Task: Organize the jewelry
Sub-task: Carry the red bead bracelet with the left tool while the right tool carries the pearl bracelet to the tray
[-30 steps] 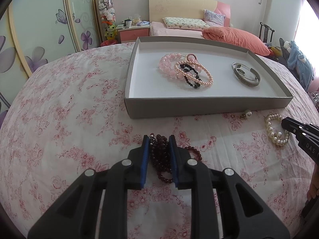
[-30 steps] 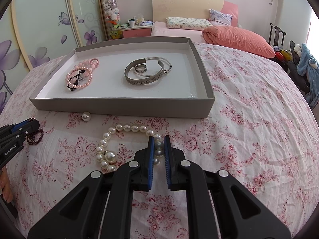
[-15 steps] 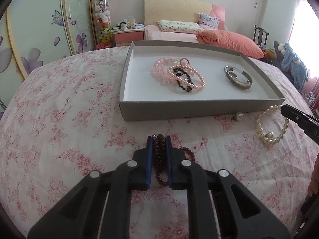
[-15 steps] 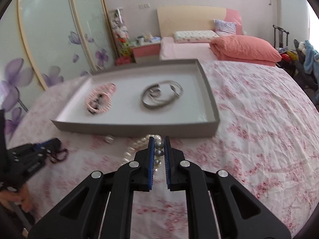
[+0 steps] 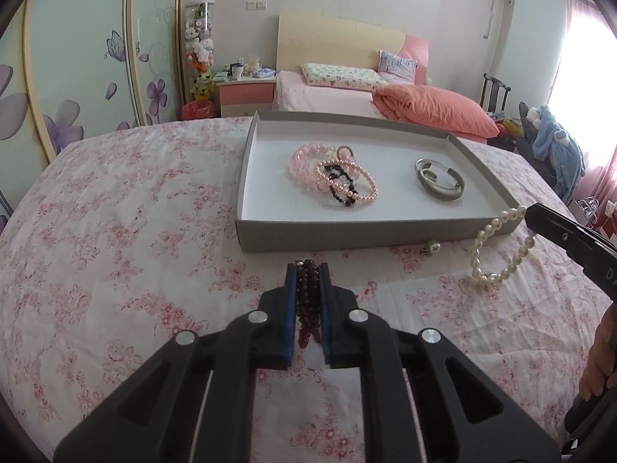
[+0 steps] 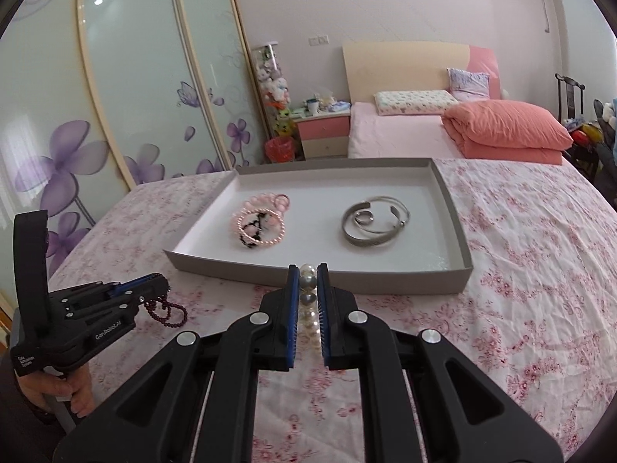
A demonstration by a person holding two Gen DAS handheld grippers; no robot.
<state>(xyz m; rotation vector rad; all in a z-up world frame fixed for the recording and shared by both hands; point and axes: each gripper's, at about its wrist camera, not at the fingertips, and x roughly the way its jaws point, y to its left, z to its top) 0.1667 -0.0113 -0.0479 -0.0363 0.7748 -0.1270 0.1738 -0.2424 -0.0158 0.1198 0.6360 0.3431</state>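
Floral bedspread point(image 5: 115, 231); round glossy pearls point(image 6: 307, 281), faceted garnet beads point(image 5: 307, 289) clamped.

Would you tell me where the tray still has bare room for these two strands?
The tray is bare along its left wall, beside the pink bracelets, and along the front wall. The gap before the silver bangles is narrower.

Black plastic left gripper point(image 5: 307, 270) and right gripper point(image 6: 307, 270), blue ribbed pads point(image 6: 294, 301), silver screws point(image 5: 258, 316), white lettering, bare-skinned hand point(image 6: 58, 389)
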